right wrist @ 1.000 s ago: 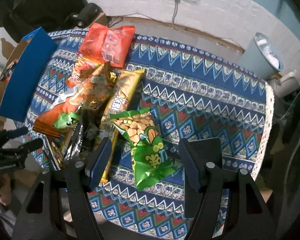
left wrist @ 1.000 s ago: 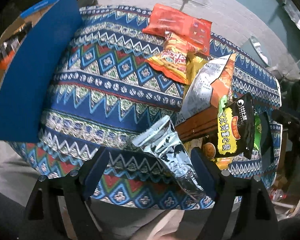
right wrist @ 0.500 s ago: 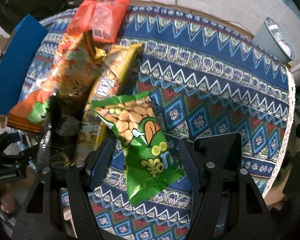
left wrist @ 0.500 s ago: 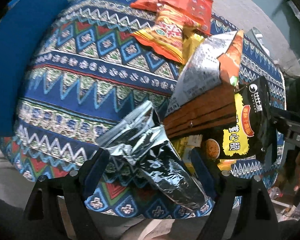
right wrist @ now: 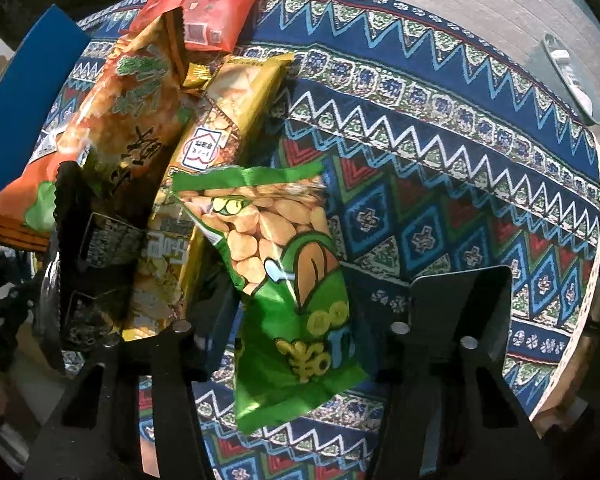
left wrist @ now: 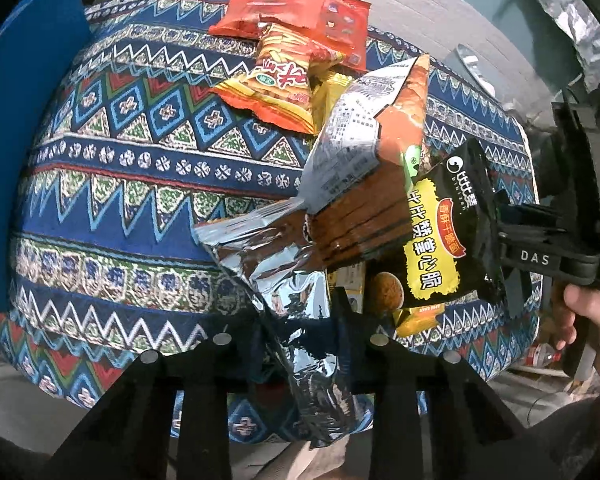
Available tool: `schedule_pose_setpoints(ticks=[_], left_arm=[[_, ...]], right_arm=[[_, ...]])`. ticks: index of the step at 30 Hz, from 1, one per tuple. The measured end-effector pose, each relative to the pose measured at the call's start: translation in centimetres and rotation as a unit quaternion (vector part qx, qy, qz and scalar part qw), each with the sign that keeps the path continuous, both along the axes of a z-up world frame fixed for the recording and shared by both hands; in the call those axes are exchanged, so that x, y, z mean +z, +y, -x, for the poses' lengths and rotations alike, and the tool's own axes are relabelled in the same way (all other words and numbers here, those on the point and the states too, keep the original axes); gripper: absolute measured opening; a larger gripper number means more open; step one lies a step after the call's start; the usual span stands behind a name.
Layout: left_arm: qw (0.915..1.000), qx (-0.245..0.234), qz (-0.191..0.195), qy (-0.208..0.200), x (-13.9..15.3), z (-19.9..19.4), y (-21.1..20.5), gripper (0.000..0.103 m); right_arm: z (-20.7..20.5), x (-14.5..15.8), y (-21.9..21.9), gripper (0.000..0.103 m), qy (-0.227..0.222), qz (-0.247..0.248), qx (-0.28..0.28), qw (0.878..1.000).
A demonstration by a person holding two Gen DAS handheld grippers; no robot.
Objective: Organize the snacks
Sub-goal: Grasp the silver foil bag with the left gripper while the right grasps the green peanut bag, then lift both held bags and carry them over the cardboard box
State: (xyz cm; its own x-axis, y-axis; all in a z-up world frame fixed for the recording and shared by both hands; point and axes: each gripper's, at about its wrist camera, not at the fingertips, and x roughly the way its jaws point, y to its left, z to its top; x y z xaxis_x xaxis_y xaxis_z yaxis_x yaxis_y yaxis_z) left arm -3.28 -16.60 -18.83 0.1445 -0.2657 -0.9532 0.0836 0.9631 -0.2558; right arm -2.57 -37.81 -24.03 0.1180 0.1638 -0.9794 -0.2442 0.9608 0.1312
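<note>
Left gripper [left wrist: 300, 320] jaws have clamped the crinkled silver packet [left wrist: 284, 264]; right jaws are closing around the green bag [right wrist: 292, 288].

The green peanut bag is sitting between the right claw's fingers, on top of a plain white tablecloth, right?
Not quite. The right wrist view shows the green peanut bag between the right claw fingers, but the tablecloth is blue and patterned, not plain white.
</note>
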Motion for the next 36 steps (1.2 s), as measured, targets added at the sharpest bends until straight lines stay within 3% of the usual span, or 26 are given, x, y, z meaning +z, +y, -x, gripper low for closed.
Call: schedule_pose_setpoints(ticks=[6, 15, 22, 30, 36], left_arm=[[0.9979, -0.030, -0.037, -0.043, 1.5, 0.0, 1.5, 0.026], [0.9903, -0.046, -0.083, -0.101, 4.0, -0.6, 3.4, 0.025], [0.9822, -0.059, -0.110, -0.140, 6.2, -1.2, 4.5, 0.025], [0.9684, -0.079, -0.145, -0.187, 8.7, -1.7, 5.4, 0.025], [0.9611, -0.091, -0.157, -0.208, 10.6, -2.1, 5.8, 0.025]], right_arm=[[0.4, -0.4, 2.1, 0.033, -0.005, 0.015, -0.004, 1.000], [0.9, 1.8, 2.5, 0.031, -0.040, 0.027, -0.034, 0.998], [1.8, 4.7, 2.3, 0.031, -0.072, 0.040, -0.055, 0.995], [1.7, 8.8, 1.1, 0.031, -0.113, 0.029, -0.074, 0.990], [1.8, 12.0, 2.6, 0.031, -0.146, 0.014, -0.074, 0.986]])
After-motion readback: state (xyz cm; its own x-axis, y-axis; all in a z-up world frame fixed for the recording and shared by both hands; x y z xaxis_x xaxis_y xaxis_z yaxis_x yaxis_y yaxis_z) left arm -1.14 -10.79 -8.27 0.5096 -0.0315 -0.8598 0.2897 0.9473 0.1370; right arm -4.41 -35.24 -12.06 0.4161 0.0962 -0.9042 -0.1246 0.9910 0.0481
